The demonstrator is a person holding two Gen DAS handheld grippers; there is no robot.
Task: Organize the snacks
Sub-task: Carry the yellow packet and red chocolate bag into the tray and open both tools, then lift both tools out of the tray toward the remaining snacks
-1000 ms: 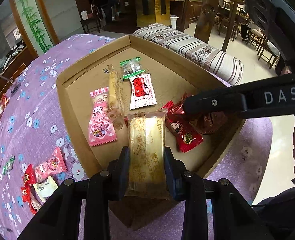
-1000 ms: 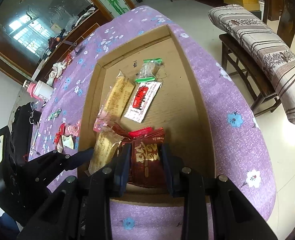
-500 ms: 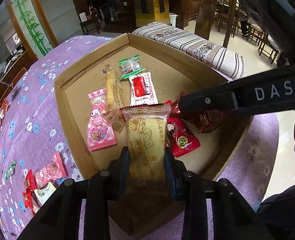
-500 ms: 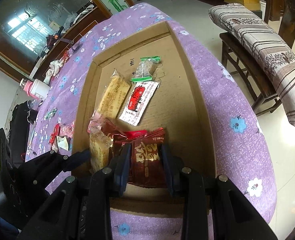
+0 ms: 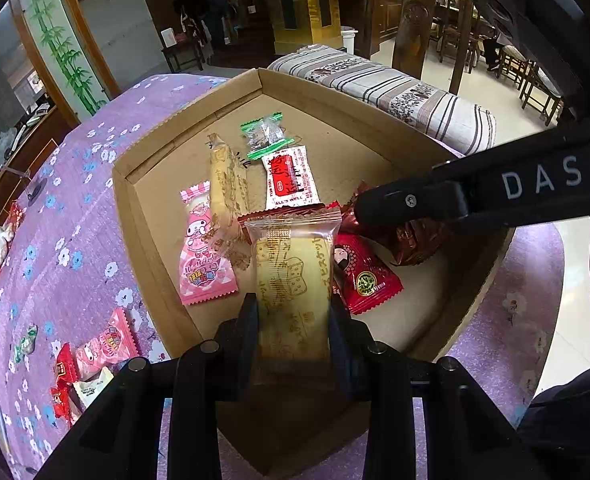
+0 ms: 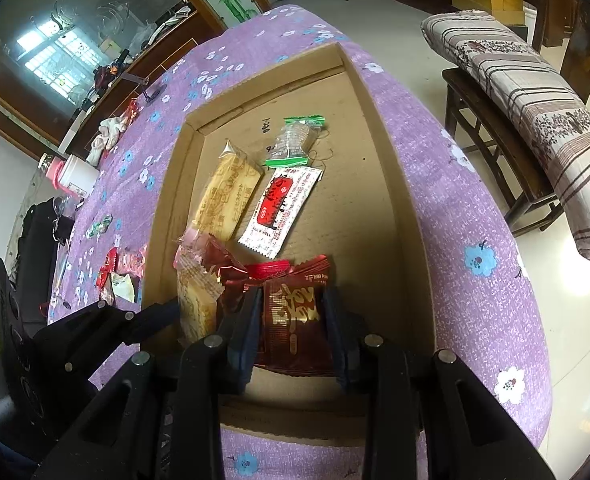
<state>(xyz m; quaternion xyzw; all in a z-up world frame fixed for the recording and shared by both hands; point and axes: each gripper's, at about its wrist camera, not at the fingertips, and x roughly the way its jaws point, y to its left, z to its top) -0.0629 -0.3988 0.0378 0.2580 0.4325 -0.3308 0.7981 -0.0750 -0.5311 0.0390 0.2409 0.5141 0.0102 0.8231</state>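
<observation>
Progress: sorting is running partway; several snacks are already lying in the cardboard box (image 5: 151, 240), while others are still waiting outside it.
Left gripper (image 5: 291, 332): its jaws are clamping a long yellow biscuit pack (image 5: 293, 280), which is sticking out ahead of them over the near part of the box floor.
Right gripper (image 6: 293, 336): its jaws are pressing on a dark brown candy (image 6: 293, 312), hanging just above the box's near edge; whether it is touching the floor I cannot tell.
Ahead of the jaws: a pink cartoon pack (image 5: 203, 248), a second yellow biscuit pack (image 5: 227, 184), a white and red sachet (image 5: 291, 178), a green-edged clear candy (image 5: 267, 136) and a red packet (image 5: 363, 276) are lying in the box.
Left of the left jaws: a small cluster of loose snacks (image 5: 95, 356) is sitting on the purple flowered worktop (image 5: 55, 220), well outside the box.
Remaining, as I judge it: both held snacks are waiting to be let go into the box, and the loose cluster is waiting to be fetched.
</observation>
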